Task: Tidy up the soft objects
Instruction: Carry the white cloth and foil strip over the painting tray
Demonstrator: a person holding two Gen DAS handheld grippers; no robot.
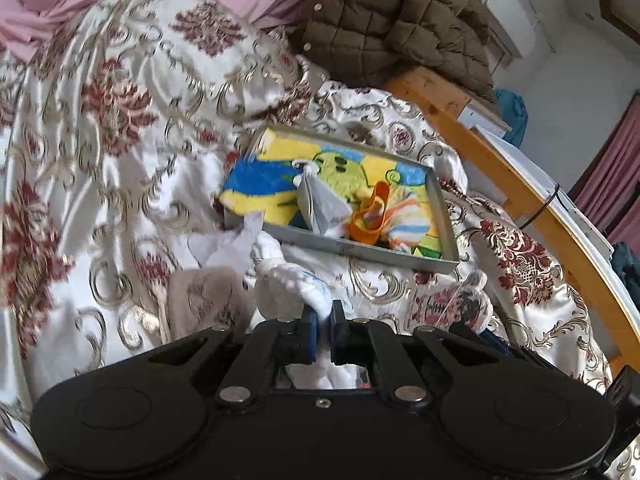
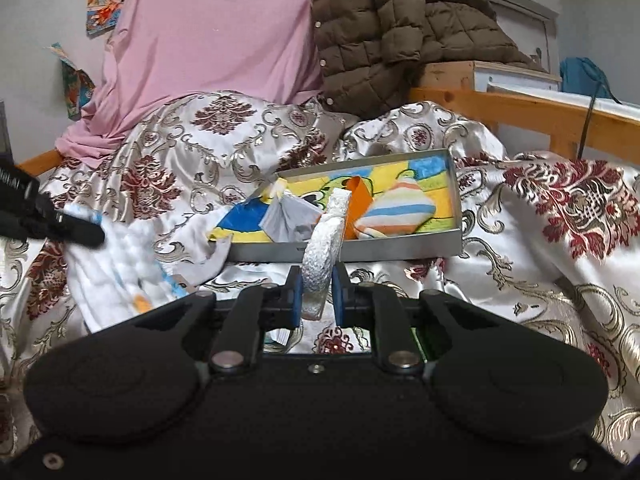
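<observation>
My left gripper (image 1: 323, 326) is shut on a white knobbly cloth (image 1: 286, 284) that hangs over the bedspread in front of a grey tray (image 1: 360, 250). In the right wrist view the left gripper (image 2: 98, 236) holds that cloth (image 2: 120, 268) at the far left. My right gripper (image 2: 317, 294) is shut on a rolled white edge (image 2: 322, 256), apparently of the same cloth, just before the tray (image 2: 340, 249). The tray holds a blue-and-yellow towel (image 2: 244, 224), a grey cloth (image 2: 288, 220), an orange sock (image 2: 358, 200) and a striped sock (image 2: 396, 212).
A white satin bedspread with red flowers (image 1: 120, 140) covers the bed in folds. A pink sheet (image 2: 208, 40) and a brown quilted jacket (image 2: 392, 28) are heaped at the back. A wooden bed rail (image 1: 500, 172) runs along the right. A beige cloth (image 1: 208, 300) lies near the left gripper.
</observation>
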